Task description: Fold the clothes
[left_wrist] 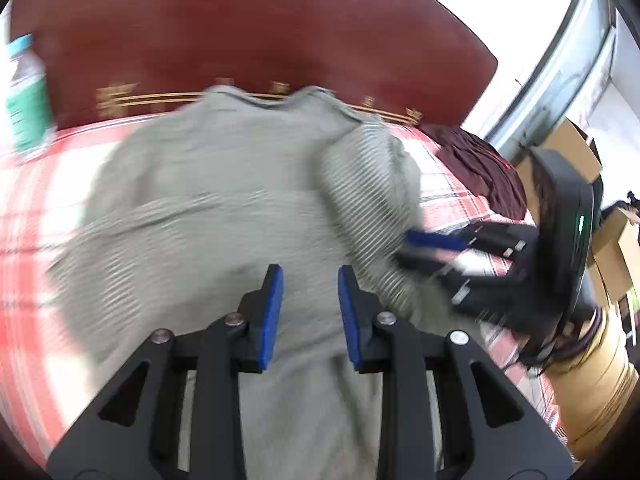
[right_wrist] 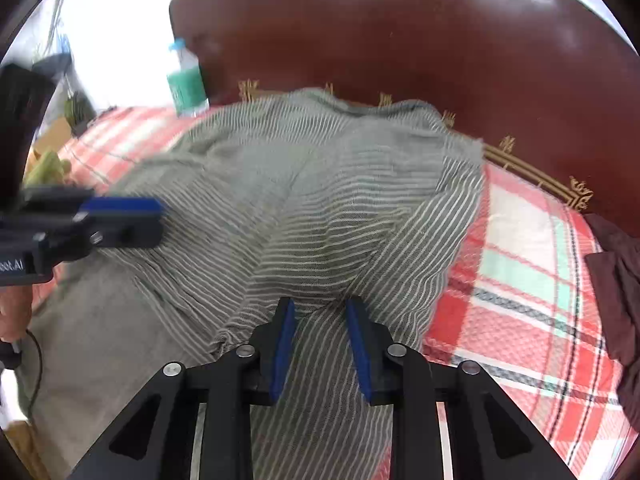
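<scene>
Across the left wrist view, the striped garment [left_wrist: 224, 208] is seen spread on the plaid bedcover [left_wrist: 24, 208], one side flap already laid inward; the left gripper [left_wrist: 310, 304] is held narrowly parted, nothing pinched; from the right wrist view, the right gripper [right_wrist: 320, 328] is likewise narrowly parted with cloth between unpressing pads, so further folds are judged outstanding

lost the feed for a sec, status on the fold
Left gripper open, empty. Right gripper open over the striped shirt, which lies rumpled on the bed. Nothing in the way.
</scene>
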A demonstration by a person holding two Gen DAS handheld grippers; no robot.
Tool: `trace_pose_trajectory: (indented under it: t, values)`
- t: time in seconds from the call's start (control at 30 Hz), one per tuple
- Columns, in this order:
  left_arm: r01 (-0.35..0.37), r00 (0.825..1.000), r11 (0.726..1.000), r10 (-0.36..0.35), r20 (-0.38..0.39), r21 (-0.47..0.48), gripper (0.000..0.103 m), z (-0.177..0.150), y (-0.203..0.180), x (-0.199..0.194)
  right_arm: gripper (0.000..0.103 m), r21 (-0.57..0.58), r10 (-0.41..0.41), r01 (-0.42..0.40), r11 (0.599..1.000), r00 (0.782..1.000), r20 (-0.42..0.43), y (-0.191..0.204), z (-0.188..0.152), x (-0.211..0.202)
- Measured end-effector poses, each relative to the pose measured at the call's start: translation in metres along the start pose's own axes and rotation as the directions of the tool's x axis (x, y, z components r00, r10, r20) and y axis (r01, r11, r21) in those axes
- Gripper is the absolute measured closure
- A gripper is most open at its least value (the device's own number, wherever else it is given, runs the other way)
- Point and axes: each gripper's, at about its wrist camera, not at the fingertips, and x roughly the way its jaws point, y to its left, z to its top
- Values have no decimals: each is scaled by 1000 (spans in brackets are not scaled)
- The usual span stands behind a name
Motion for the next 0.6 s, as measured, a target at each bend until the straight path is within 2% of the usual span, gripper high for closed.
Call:
trace_pose_trajectory:
  t: [0.07,0.17,0.27,0.4,0.43,0.5,0.6]
  values:
    - [-42,999,999,43,29,-28,61,-15,15,-24,65,3,10,-10,1000,1000,16,2,1,-11]
    - [-108,992,992,111,59,-62,54,-40,35,-59,65,-8,16,-16,1000,1000,23,11,0,-21]
    - [-180,982,981,184,53,-66,52,-67,48,-82,60,-40,50,-49,998,998,26,30,0,-31]
    - [-215,976,971,216,5,-100,52,-106,66,-100,54,-97,128,-125,987,991,25,63,7,-47]
    - [-218,976,970,218,-10,-110,52,-115,71,-103,49,-111,150,-147,983,988,22,71,9,-51]
    - [-220,975,969,216,-43,-114,52,-125,77,-101,42,-147,169,-166,975,986,10,93,15,-49]
    - [-233,970,967,223,-101,-103,52,-143,83,-93,41,-207,178,-178,962,984,-19,130,31,-38]
